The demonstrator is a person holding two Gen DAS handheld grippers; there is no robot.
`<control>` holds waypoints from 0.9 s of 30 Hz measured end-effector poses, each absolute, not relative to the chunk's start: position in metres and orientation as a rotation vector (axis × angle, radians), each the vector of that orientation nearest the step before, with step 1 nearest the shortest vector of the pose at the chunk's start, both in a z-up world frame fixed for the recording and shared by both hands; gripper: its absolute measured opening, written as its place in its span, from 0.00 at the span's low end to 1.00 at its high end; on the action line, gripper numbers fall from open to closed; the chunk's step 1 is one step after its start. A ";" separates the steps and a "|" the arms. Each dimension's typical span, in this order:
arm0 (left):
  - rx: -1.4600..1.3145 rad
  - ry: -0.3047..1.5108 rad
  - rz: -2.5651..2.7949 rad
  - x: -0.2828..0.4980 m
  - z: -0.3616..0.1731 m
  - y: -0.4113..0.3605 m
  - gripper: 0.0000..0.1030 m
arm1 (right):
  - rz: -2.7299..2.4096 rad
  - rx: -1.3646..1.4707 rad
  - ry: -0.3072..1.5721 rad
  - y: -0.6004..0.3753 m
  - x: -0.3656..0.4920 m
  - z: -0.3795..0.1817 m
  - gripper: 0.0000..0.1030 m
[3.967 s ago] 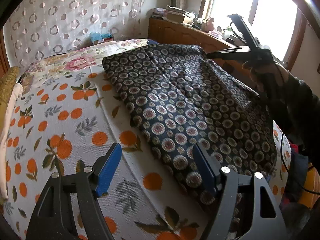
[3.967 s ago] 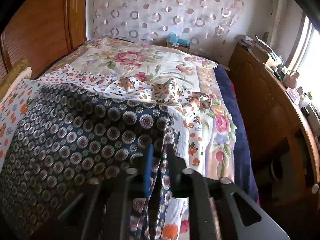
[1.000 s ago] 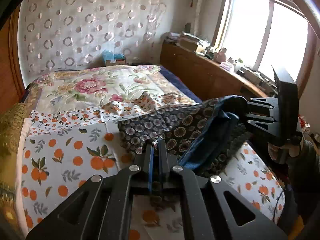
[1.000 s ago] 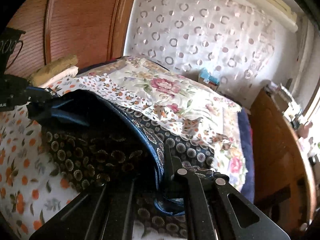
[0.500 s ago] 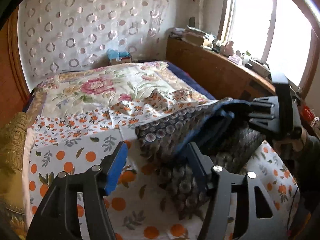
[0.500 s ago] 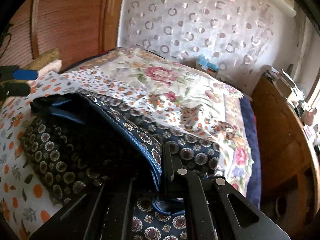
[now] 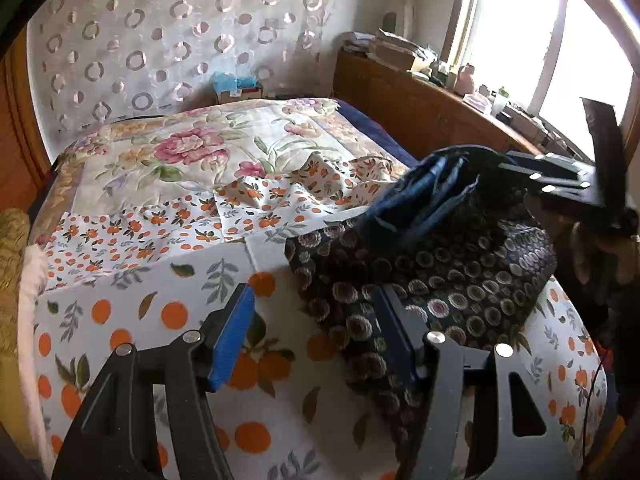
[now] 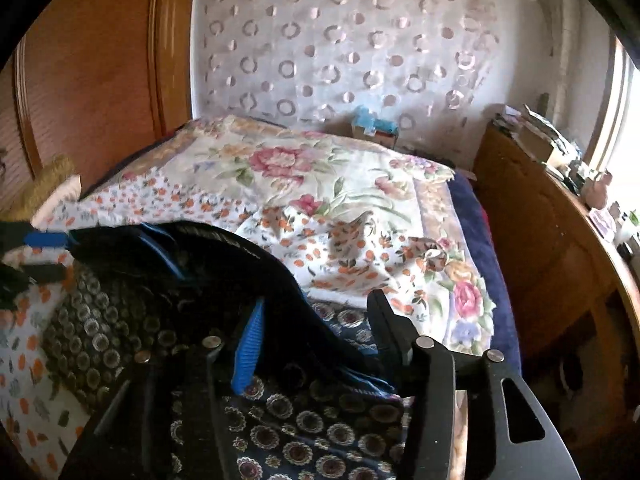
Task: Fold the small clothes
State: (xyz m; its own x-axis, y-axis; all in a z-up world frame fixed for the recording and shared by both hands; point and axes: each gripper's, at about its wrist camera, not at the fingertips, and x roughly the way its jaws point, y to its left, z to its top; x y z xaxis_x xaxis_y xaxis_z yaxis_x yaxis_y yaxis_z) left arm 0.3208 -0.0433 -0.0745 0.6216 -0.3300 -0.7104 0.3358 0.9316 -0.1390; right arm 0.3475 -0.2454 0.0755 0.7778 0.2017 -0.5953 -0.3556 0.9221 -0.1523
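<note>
A dark navy garment (image 7: pixel 460 272) with round flower medallions and a blue lining lies bunched and doubled over on the orange-print bedsheet (image 7: pixel 120 312). My left gripper (image 7: pixel 312 308) stands open just left of the garment's near edge; its right finger (image 7: pixel 394 332) is over the cloth, and nothing is pinched. My right gripper (image 8: pixel 316 328) has its jaws opening, with a dark fold of the garment (image 8: pixel 304 432) lying loose between them. In the left wrist view the right gripper (image 7: pixel 560 180) sits at the raised blue-lined bunch. The left gripper (image 8: pixel 36 248) shows at the right wrist view's left edge.
A floral quilt (image 7: pixel 192 152) covers the far half of the bed. A wooden cabinet (image 7: pixel 420 108) with clutter runs under the window on the right. A wooden headboard (image 8: pixel 100 60) and a yellowish cushion (image 7: pixel 12 248) are on the left. A blue box (image 7: pixel 236 84) stands at the far wall.
The garment, flat four seconds ago, is folded over. My left gripper let go of its edge and drew back and down. My right gripper's jaws, shut on the fold, have parted.
</note>
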 end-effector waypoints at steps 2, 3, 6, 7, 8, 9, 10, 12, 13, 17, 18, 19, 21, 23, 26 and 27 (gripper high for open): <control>0.023 0.818 -0.378 0.326 -0.076 -0.046 0.61 | 0.288 -0.277 0.589 -0.247 0.335 0.080 0.55; 0.037 0.820 -0.373 0.330 -0.078 -0.050 0.61 | 0.282 -0.293 0.581 -0.249 0.328 0.079 0.56; 0.036 0.839 -0.376 0.340 -0.083 -0.053 0.61 | 0.277 -0.297 0.585 -0.253 0.306 0.069 0.59; 0.033 0.848 -0.375 0.343 -0.085 -0.053 0.61 | 0.277 -0.295 0.602 -0.256 0.302 0.063 0.59; 0.033 0.849 -0.376 0.346 -0.087 -0.054 0.61 | 0.269 -0.298 0.618 -0.259 0.299 0.056 0.59; 0.033 0.852 -0.380 0.349 -0.089 -0.055 0.61 | 0.259 -0.303 0.633 -0.261 0.297 0.051 0.59; 0.032 0.860 -0.379 0.351 -0.090 -0.055 0.61 | 0.246 -0.302 0.653 -0.265 0.296 0.045 0.59; 0.026 0.870 -0.384 0.354 -0.092 -0.057 0.61 | 0.223 -0.273 0.690 -0.274 0.298 0.038 0.59; 0.023 0.875 -0.387 0.356 -0.093 -0.058 0.61 | 0.216 -0.253 0.706 -0.279 0.300 0.035 0.59; -0.011 0.912 -0.413 0.362 -0.099 -0.061 0.61 | 0.188 -0.196 0.738 -0.290 0.308 0.027 0.59; -0.016 0.918 -0.420 0.363 -0.100 -0.062 0.61 | 0.202 -0.170 0.750 -0.290 0.312 0.025 0.59; -0.022 0.923 -0.427 0.363 -0.101 -0.064 0.61 | 0.218 -0.147 0.762 -0.291 0.315 0.024 0.59; -0.022 0.924 -0.437 0.363 -0.100 -0.068 0.61 | 0.237 -0.130 0.772 -0.290 0.318 0.023 0.59; -0.025 0.926 -0.446 0.363 -0.100 -0.071 0.61 | 0.259 -0.122 0.783 -0.289 0.323 0.022 0.59; -0.043 0.920 -0.453 0.363 -0.099 -0.073 0.61 | 0.303 -0.104 0.794 -0.292 0.326 0.025 0.59; -0.050 0.916 -0.454 0.363 -0.098 -0.073 0.60 | 0.318 -0.100 0.798 -0.294 0.328 0.025 0.59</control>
